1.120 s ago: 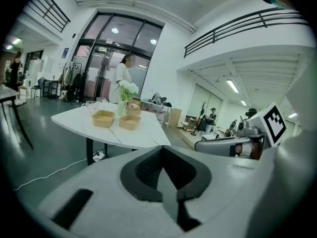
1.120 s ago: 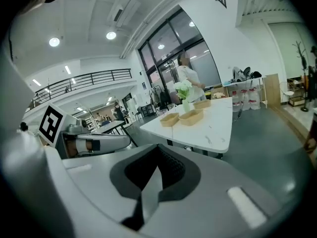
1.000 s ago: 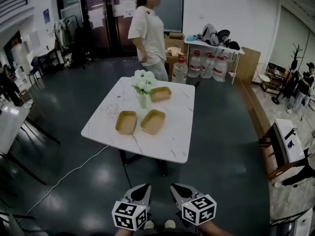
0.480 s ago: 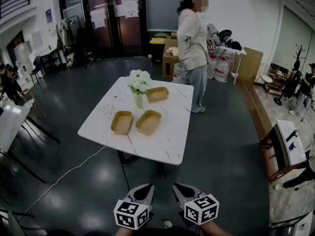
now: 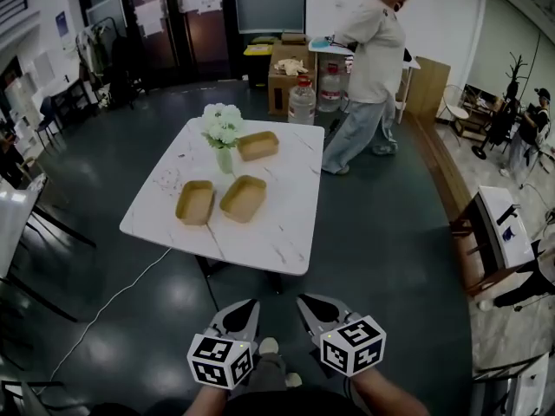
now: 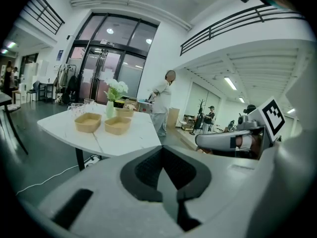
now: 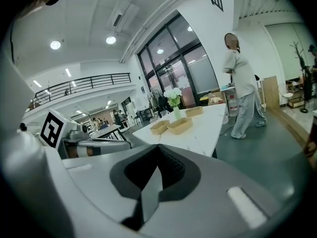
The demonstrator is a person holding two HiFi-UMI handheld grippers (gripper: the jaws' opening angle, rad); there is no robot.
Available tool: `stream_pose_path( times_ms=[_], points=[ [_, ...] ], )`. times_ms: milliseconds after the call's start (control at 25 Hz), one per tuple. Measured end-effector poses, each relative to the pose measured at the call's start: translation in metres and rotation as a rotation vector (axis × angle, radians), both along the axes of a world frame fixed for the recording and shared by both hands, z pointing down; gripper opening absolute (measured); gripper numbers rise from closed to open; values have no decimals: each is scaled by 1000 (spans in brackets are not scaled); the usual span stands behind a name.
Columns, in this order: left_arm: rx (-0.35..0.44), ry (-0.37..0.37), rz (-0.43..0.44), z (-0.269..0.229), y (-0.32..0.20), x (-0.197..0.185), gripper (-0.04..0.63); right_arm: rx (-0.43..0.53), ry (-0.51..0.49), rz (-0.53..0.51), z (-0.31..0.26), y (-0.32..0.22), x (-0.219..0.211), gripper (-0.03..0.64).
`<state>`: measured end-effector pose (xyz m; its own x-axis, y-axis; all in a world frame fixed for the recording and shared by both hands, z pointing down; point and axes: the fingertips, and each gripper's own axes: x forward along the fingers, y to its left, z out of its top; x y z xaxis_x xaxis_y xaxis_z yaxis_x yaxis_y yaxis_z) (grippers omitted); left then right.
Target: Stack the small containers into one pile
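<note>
Three shallow tan containers lie apart on the white marble table: one at the left, one beside it, and one farther back behind the flower vase. My left gripper and right gripper hang side by side over the floor, well short of the table's near edge. Both are shut with nothing in them. In the left gripper view the shut gripper faces the containers. In the right gripper view the shut gripper faces the same pair.
A person walks past the table's far right corner. Drinking glasses stand at the table's left edge. A white cable runs across the dark floor at the left. More tables and a bench flank the sides.
The table and containers have come nearer and shifted left in the head view. The person has walked from behind the table to its far right. Both grippers stay shut.
</note>
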<state>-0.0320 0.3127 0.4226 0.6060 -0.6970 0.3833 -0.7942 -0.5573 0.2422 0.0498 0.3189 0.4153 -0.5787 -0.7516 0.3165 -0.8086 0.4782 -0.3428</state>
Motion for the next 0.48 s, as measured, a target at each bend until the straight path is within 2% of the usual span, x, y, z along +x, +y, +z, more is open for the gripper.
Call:
stream_pose_path(
  times_ms=[480],
  points=[
    [-16, -14, -11, 5, -18, -9, -6, -45, 11, -5, 14, -19, -3, -2]
  ],
)
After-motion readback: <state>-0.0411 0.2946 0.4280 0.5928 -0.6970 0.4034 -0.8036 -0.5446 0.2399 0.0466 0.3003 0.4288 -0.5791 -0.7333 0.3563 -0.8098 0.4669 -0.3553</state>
